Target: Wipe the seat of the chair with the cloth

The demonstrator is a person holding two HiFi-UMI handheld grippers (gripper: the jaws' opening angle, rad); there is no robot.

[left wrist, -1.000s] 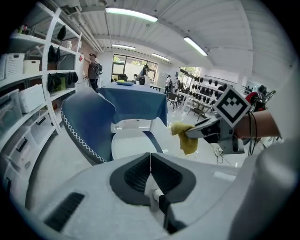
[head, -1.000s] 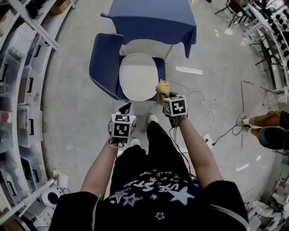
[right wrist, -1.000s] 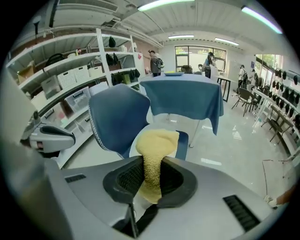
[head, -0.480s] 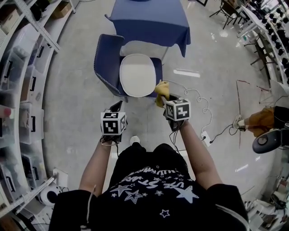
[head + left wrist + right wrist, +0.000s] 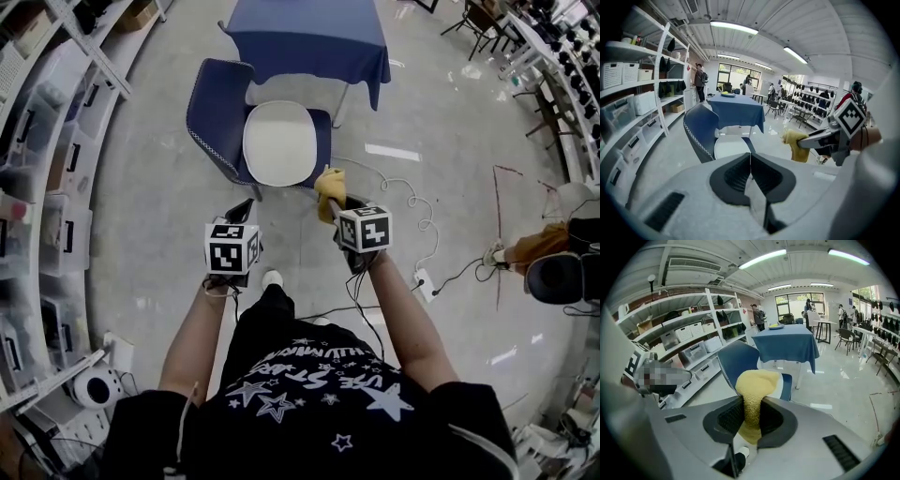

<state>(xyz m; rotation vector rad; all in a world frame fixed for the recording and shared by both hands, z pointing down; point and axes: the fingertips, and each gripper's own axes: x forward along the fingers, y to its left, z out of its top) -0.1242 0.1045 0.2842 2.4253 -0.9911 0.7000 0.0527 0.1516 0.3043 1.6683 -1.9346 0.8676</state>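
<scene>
A blue chair [image 5: 208, 120] with a white seat [image 5: 279, 142] stands on the floor ahead of me, its back to the left. My right gripper [image 5: 336, 201] is shut on a yellow cloth [image 5: 328, 184], held in the air near the seat's front right corner, not touching it. In the right gripper view the yellow cloth [image 5: 753, 394] bulges out between the closed jaws, with the chair [image 5: 737, 361] behind. My left gripper [image 5: 244, 212] hangs in front of the chair, jaws shut and empty. In the left gripper view the seat [image 5: 728, 146] shows past the jaws and the cloth [image 5: 797, 144] at right.
A table with a blue tablecloth [image 5: 305, 36] stands just beyond the chair. Storage shelves with bins [image 5: 42, 169] line the left side. White cables [image 5: 412, 220] and a power strip [image 5: 424, 282] lie on the floor to the right. My shoe [image 5: 272, 278] is below the grippers.
I have stepped back slightly from the chair; both grippers sit lower in view and farther from the seat. The cloth stays clamped in the right gripper.
</scene>
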